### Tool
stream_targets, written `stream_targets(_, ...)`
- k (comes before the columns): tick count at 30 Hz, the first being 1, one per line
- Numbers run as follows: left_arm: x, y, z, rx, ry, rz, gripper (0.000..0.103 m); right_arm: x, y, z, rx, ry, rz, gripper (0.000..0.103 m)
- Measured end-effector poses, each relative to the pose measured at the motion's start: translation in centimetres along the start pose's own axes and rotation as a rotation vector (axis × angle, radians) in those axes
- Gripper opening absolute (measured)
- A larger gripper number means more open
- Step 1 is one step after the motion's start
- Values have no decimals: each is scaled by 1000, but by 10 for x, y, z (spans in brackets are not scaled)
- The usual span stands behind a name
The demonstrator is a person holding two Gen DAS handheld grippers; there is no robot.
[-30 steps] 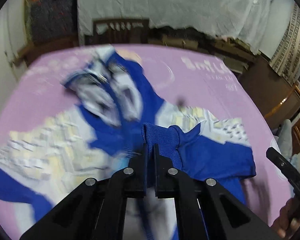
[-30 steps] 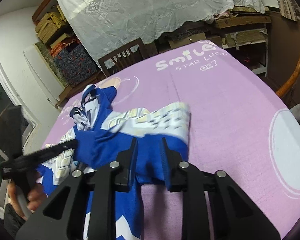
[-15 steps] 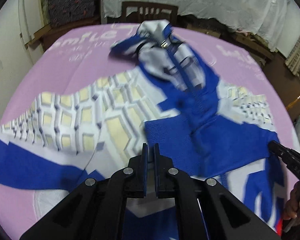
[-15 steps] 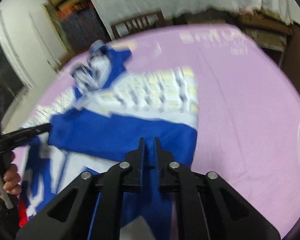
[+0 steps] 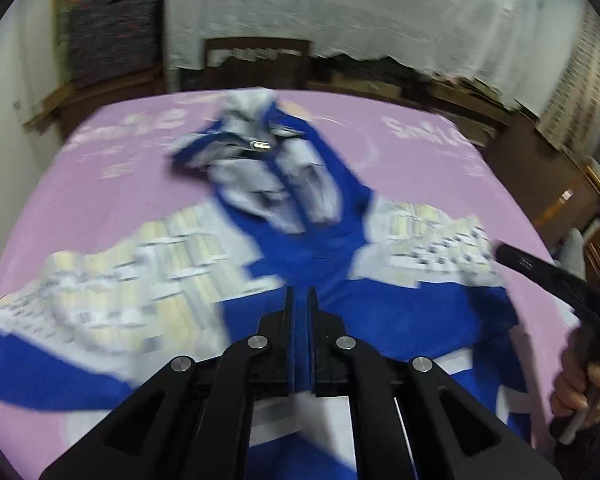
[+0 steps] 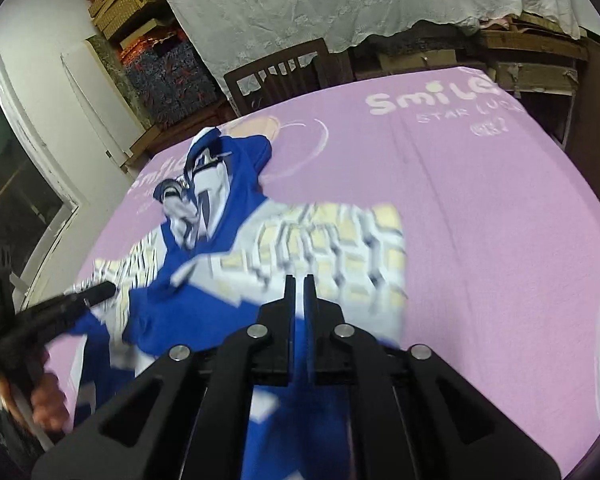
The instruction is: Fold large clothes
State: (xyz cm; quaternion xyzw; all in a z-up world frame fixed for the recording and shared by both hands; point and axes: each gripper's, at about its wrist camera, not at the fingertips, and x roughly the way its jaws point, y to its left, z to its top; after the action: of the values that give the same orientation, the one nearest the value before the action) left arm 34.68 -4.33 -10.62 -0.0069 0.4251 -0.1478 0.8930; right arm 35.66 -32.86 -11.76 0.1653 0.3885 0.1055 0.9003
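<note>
**Both grippers pinched on the blue jacket**

The left gripper (image 5: 298, 300) has its jaws nearly together, blue fabric between them. The right gripper (image 6: 297, 288) has just closed on blue cloth too. The jacket (image 6: 228, 240) lies spread on the pink tablecloth (image 6: 480, 220), hood toward 11 o'clock.

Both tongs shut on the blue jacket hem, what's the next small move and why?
Probably carry the hem up toward the hood, both hands together. The left tongs and right tongs each look closed on blue fabric at the near edge of the jacket, which lies spread on the pink cloth with the sleeves already folded in. The frames are blurred, so the grips are uncertain.
</note>
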Motion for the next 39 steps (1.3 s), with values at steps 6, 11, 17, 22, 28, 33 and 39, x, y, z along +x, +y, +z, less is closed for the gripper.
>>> stream_targets(6, 44, 6, -8, -49, 71, -48, 6, 44, -29, -4, 71, 84, -50, 5)
stream_targets(11, 41, 19, -10, -103, 76, -103, 5, 37, -45, -7, 133, 73, -40, 0)
stream_targets(17, 9, 46, -16, -163, 46, -98, 5, 0, -11, -18, 42, 55, -5, 7)
stream_targets(22, -21, 94, -31, -264, 17, -25, 6, 7, -7, -48, 37, 153, -1, 25)
stream_targets(28, -86, 188, -70, -528, -72, 199, 36, -50, 4, -57, 43, 41, 7, 28)
stream_targets(33, -116, 249, -109, -786, -102, 262, 39, -75, 29, -68, 28, 1, 75, 34)
stream_targets(39, -115, 276, -123, -893, -127, 292, 40, -70, 49, -71, 23, 4, 108, 39)
